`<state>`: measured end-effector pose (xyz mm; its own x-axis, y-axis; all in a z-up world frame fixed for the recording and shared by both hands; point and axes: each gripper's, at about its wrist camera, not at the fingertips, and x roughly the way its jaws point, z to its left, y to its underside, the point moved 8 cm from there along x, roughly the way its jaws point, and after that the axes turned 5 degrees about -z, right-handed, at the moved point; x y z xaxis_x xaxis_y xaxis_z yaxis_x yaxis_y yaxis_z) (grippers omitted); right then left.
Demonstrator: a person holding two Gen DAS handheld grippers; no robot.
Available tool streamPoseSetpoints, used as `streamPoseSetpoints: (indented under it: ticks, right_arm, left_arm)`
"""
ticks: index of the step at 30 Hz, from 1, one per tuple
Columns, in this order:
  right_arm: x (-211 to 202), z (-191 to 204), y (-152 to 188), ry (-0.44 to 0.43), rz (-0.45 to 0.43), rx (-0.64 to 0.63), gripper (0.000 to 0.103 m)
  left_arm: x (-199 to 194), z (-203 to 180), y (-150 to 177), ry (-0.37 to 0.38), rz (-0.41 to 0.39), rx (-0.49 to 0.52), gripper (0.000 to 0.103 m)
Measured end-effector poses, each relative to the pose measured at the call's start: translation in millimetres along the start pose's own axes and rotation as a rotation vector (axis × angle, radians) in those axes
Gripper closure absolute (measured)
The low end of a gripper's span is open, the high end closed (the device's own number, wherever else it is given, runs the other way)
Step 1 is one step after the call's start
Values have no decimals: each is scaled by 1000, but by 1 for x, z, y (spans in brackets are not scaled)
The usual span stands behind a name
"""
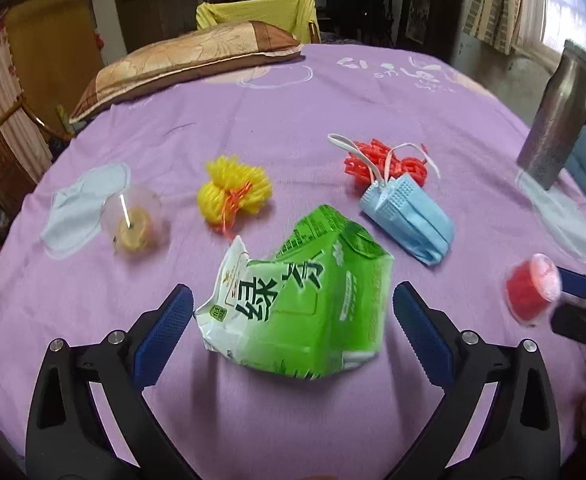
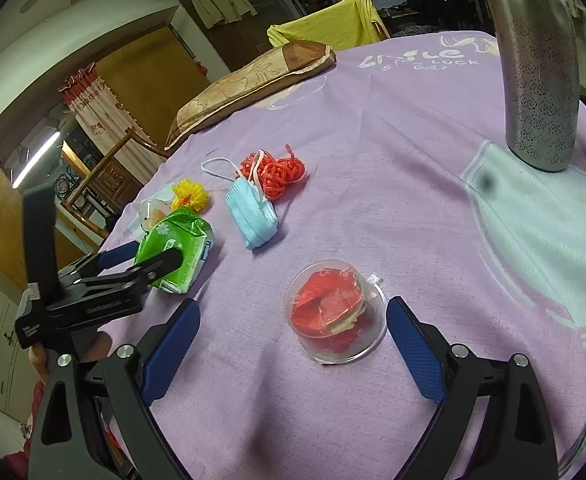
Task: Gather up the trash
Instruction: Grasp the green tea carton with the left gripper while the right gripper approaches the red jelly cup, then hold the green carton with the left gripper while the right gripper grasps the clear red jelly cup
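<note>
A crumpled green tea carton (image 1: 301, 308) lies on the purple sheet between the open jaws of my left gripper (image 1: 293, 312); the fingers stand either side of it without pressing it. It also shows in the right wrist view (image 2: 177, 248), with the left gripper (image 2: 141, 260) around it. A clear cup with red scraps (image 2: 335, 314) sits between the open jaws of my right gripper (image 2: 293, 320); in the left wrist view the cup (image 1: 533, 290) is at the right. A blue face mask (image 1: 411, 218), red netting (image 1: 385, 162), yellow netting (image 1: 233, 196) and a clear cup with a yellow piece (image 1: 135, 224) lie beyond.
A tall metal bottle (image 2: 537, 68) stands at the right on a pale printed patch (image 2: 541, 232). A brown pillow (image 1: 189, 60) lies at the far left of the bed. A wooden chair (image 2: 105, 168) stands left of the bed edge.
</note>
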<state>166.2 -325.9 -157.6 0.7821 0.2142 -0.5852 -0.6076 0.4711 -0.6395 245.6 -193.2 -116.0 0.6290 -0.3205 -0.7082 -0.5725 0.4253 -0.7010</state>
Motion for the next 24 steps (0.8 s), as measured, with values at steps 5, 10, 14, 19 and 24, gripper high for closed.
streamPoseSetpoints:
  ticks: [5, 10, 14, 19, 24]
  right_arm:
    - [-1, 2, 1, -2, 0, -9, 10]
    - [-1, 1, 1, -1, -1, -7, 10]
    - [-2, 2, 1, 2, -4, -1, 10]
    - [-1, 1, 1, 2, -3, 0, 10]
    - [-2, 2, 2, 2, -2, -4, 10]
  left_arm:
    - [24, 9, 4, 51, 91, -72, 5]
    - [30, 20, 5, 141, 123, -183, 6]
    - [18, 19, 4, 156, 67, -190, 6]
    - [-2, 23, -6, 40, -63, -153, 6]
    - [-2, 3, -10, 28, -70, -37, 6]
